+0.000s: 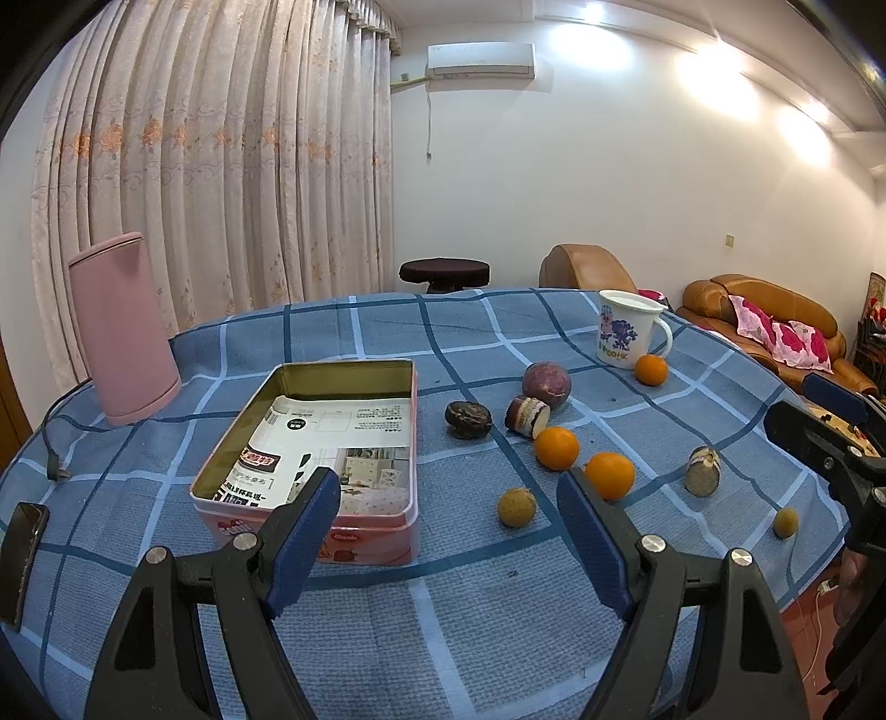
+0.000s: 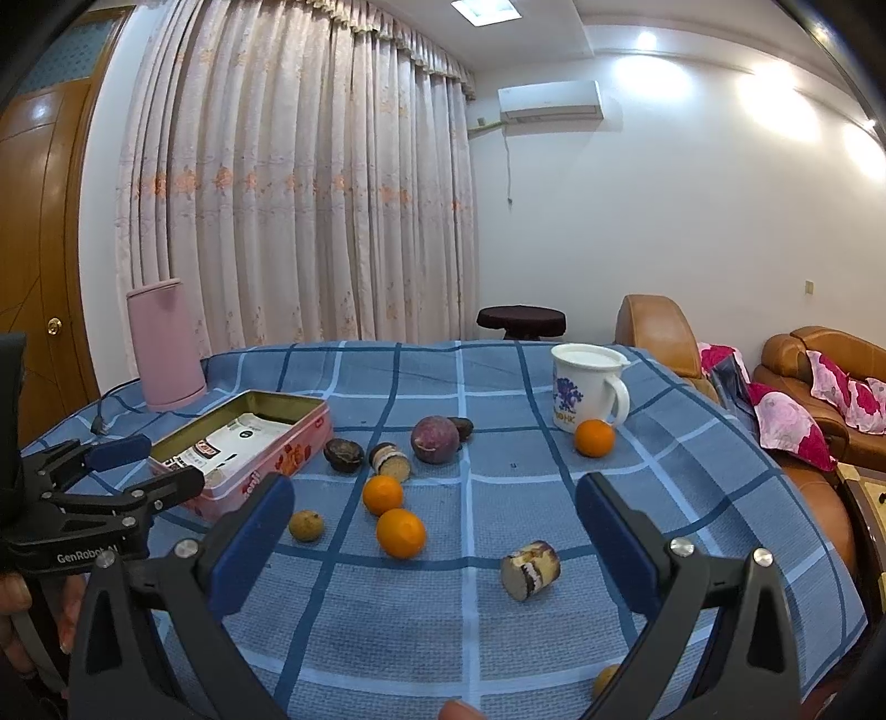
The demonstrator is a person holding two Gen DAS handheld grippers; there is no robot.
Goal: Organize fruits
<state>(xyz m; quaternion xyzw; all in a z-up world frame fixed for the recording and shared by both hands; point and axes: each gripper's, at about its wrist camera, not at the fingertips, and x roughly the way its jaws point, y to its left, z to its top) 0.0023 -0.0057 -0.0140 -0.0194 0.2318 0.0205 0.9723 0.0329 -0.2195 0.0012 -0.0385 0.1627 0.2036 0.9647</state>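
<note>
We see a white wall (image 1: 637, 183) with an air conditioner (image 1: 480, 60) up high. Long pink curtains (image 1: 221, 166) hang beside it. Bright lights (image 2: 480, 10) shine from the ceiling. A brown sofa (image 1: 775, 315) holds pink pillows (image 1: 797, 340). A dark round stool (image 1: 444, 272) stands behind the table. A brown door (image 2: 39, 249) is on the left.

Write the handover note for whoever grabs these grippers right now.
Left gripper: jaws open, empty, hovering by the pink tin.
Right gripper: jaws open, empty, above the loose fruit.
Tin holds only paper; no fruit inside yet.
Still loose on the blue checked cloth: three oranges, one beside the white mug, the purple passion fruit, two small yellowish fruits and others.
Done: nothing. Left: all fruit.
</note>
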